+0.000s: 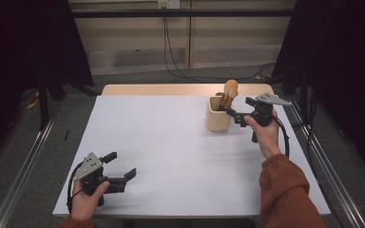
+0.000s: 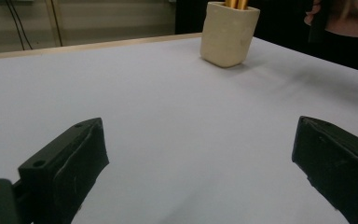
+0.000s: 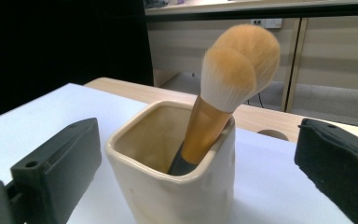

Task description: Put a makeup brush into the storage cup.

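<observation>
Cream square cup at roughly 2 o'clock on the white table, two orange-bristled brushes leaning inside, heads up. No readable writing on cup or brushes. Right gripper at the cup's 3 o'clock side, jaws spread, cup between them, nothing pinched; right hand wrapped around grip. Left gripper at 7 o'clock, low over bare tabletop, jaws spread wide, empty.

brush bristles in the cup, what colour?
Orange-tan with white bases on the brush, clearest in the right gripper view.
</observation>
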Demonstrator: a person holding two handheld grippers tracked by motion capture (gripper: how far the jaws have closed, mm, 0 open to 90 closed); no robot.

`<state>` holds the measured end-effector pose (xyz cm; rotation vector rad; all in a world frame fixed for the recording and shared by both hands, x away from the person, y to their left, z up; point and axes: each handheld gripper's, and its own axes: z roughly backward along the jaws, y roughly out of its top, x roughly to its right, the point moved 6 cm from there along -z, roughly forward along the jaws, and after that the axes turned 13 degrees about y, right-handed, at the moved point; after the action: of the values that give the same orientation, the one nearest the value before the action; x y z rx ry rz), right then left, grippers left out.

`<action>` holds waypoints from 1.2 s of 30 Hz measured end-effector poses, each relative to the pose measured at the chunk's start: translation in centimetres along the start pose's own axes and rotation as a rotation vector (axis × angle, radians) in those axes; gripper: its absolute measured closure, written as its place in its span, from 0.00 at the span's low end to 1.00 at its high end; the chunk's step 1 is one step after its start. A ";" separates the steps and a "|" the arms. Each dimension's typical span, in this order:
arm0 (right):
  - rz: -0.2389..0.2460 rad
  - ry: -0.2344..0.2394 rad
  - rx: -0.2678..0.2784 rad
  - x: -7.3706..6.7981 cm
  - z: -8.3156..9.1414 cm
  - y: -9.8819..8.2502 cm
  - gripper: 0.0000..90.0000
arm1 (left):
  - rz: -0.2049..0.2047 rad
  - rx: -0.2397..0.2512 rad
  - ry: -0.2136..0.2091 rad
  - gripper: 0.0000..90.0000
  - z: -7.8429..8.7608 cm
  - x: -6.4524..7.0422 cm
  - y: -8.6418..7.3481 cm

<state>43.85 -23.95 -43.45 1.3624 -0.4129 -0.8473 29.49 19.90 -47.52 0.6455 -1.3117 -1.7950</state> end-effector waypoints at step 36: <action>0.034 0.006 -0.001 -4.5 4.9 -2.7 0.00 | -0.003 0.025 0.000 0.03 0.8 0.1 0.2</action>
<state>36.67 -23.94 -44.09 1.3537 -0.4297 -0.8151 28.82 20.20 -47.07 0.6616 -1.3351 -1.7835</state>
